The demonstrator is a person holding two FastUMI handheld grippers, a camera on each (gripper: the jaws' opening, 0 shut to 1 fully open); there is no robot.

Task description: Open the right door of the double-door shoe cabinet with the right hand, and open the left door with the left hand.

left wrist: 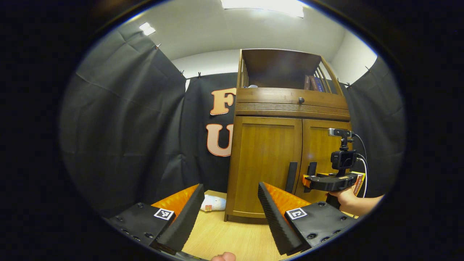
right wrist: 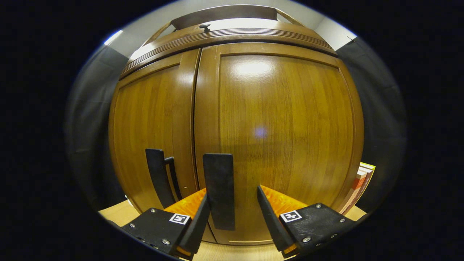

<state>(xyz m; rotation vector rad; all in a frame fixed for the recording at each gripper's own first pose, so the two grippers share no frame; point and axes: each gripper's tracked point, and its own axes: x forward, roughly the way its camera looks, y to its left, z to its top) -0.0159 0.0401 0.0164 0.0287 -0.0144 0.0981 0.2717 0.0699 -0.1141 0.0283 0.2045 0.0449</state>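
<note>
The wooden shoe cabinet (left wrist: 253,152) stands ahead with its left door (left wrist: 266,159) and right door (left wrist: 320,145) both closed. Dark vertical handles flank the centre seam: the left door handle (left wrist: 291,177) and the right door handle (left wrist: 311,169). My left gripper (left wrist: 229,189) is open and well short of the cabinet. A hand (left wrist: 348,201) holds my right gripper (left wrist: 306,180) at the right door handle. In the right gripper view, the right gripper (right wrist: 232,192) is open around the right door handle (right wrist: 219,188), which sits beside one finger with a gap to the other. The left door handle (right wrist: 157,174) is beside it.
A drawer with a small knob (left wrist: 301,99) and an open shelf holding books (left wrist: 313,83) sit above the doors. More books (right wrist: 362,181) lean against the cabinet's right side. A white bundle (left wrist: 214,203) lies on the wooden floor (left wrist: 232,235) left of the cabinet.
</note>
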